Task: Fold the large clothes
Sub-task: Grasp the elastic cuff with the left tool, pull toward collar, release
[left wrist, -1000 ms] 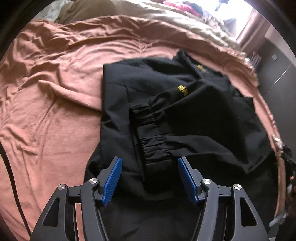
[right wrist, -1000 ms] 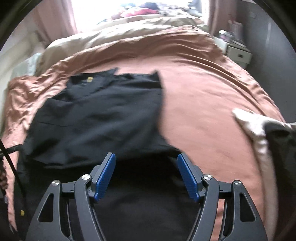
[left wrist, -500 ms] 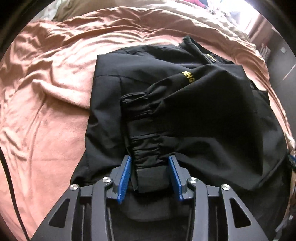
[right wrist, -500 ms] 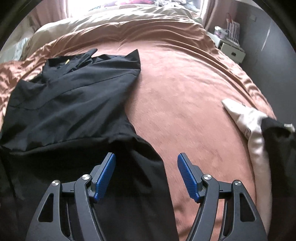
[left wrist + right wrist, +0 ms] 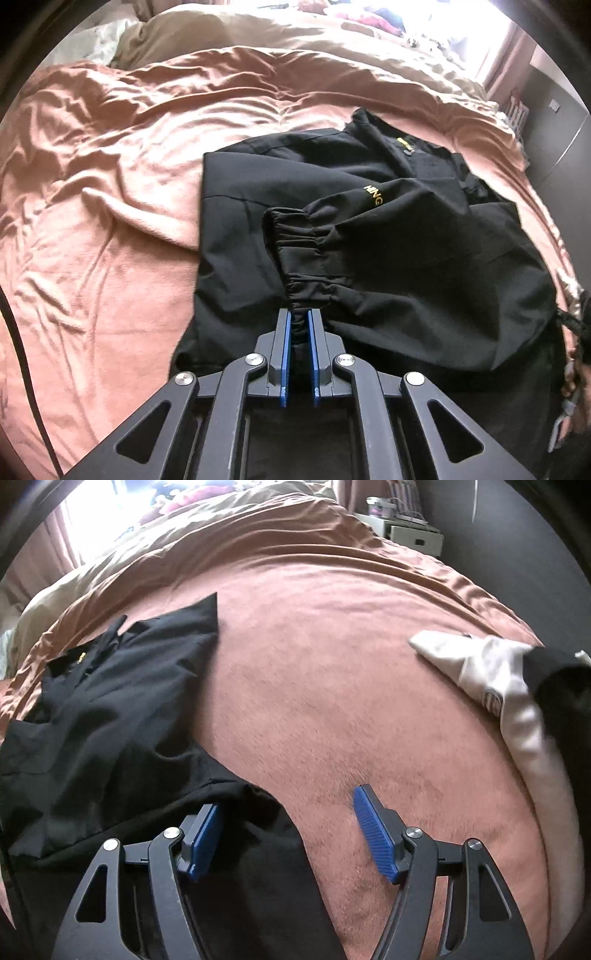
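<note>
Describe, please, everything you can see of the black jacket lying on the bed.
The black jacket is a thin, smooth-looking garment lying partly folded on the pink bedspread, collar away from the camera. One sleeve is laid across its body, with an elastic gathered cuff and yellow lettering. The left hand-held gripper is closing on fabric by the cuff; the open right hand-held gripper straddles its near edge.

A pink-brown blanket [image 5: 110, 229] covers the bed and is full of wrinkles on the left side. Behind it, at the far end, lies a beige duvet [image 5: 229, 33] with some red and dark clothes [image 5: 369, 18] on top, near the bright window. At the far right a small white nightstand [image 5: 413, 531] stands beside the bed. On the right edge of the blanket lies a white garment [image 5: 491, 686], partly under a dark one [image 5: 557, 686].
</note>
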